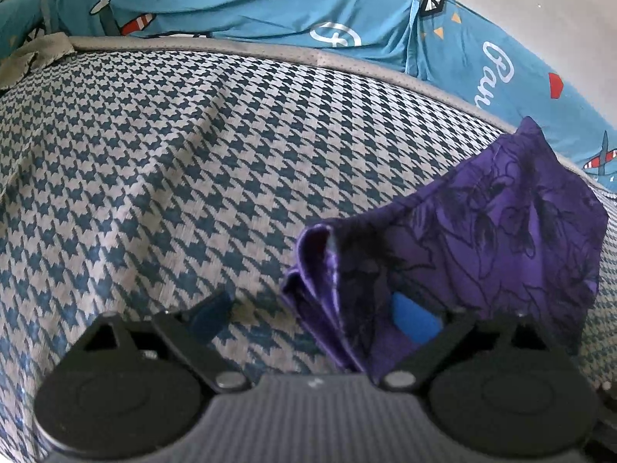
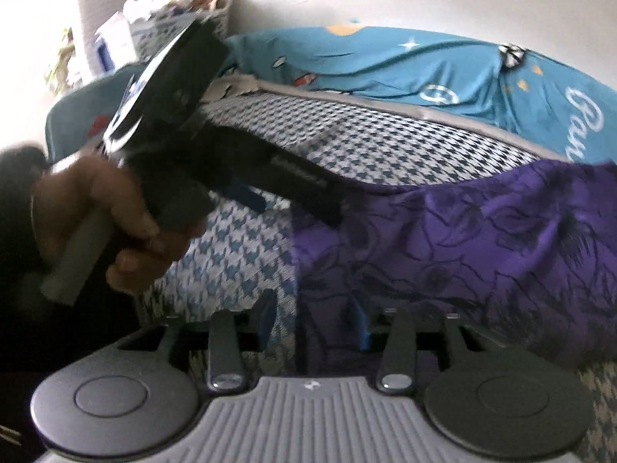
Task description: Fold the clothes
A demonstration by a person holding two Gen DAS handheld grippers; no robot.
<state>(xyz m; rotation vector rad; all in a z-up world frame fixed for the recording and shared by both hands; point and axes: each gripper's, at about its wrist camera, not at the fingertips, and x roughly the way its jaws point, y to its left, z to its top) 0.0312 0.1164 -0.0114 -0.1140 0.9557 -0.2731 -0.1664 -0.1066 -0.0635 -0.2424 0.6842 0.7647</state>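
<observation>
On the houndstooth mattress [image 1: 193, 154], at four o'clock of my left gripper [image 1: 312, 316], jaws wide apart, the purple garment [image 1: 482, 231] is lying partly folded, my right gripper [image 2: 314, 320] standing half-open beside its edge, final folds remaining, I'm judging.

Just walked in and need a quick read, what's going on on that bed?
A person is folding a purple garment on a houndstooth cover, a handheld gripper in each hand. The left gripper stands open over the garment's folded edge. The right gripper is also at that edge, not clearly clamping it.
</observation>
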